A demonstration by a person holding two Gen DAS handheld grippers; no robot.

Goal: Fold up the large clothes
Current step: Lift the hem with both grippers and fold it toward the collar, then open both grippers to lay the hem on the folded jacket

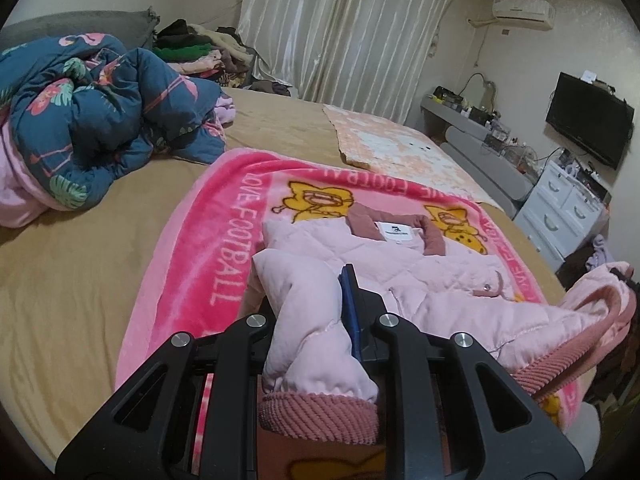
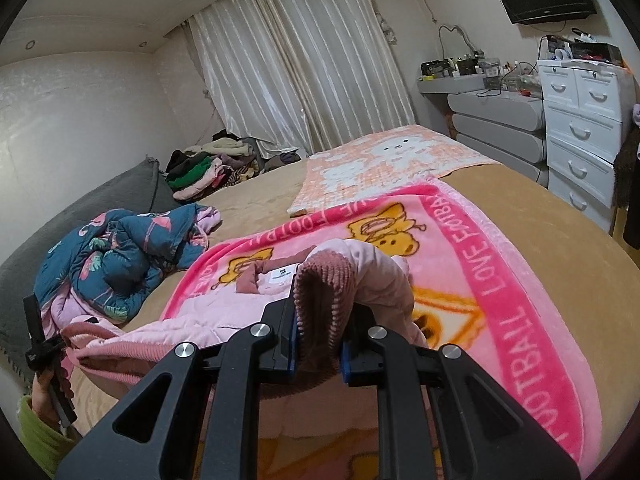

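Note:
A pale pink quilted jacket [image 1: 420,280] with a dusty-rose corduroy collar [image 1: 360,224] lies collar-away on a pink "LOVE FOOTBALL" blanket [image 1: 192,280]. My left gripper [image 1: 320,320] is shut on a bunched sleeve end of it, and the ribbed cuff [image 1: 320,412] hangs toward the camera; the fabric hides one finger. In the right wrist view my right gripper [image 2: 318,344] is shut on the other corduroy cuff [image 2: 320,292], raised above the blanket [image 2: 500,280]. The jacket body [image 2: 192,332] sags to the left toward the left gripper [image 2: 36,340], held by a hand in a green sleeve.
A crumpled blue flowered quilt [image 1: 100,120] lies on the tan bed sheet [image 1: 80,300] to the left. A heap of clothes [image 1: 192,52] sits by the curtain. A peach patterned blanket [image 1: 400,152] lies beyond the jacket. White drawers [image 2: 580,128] stand along the right bed edge.

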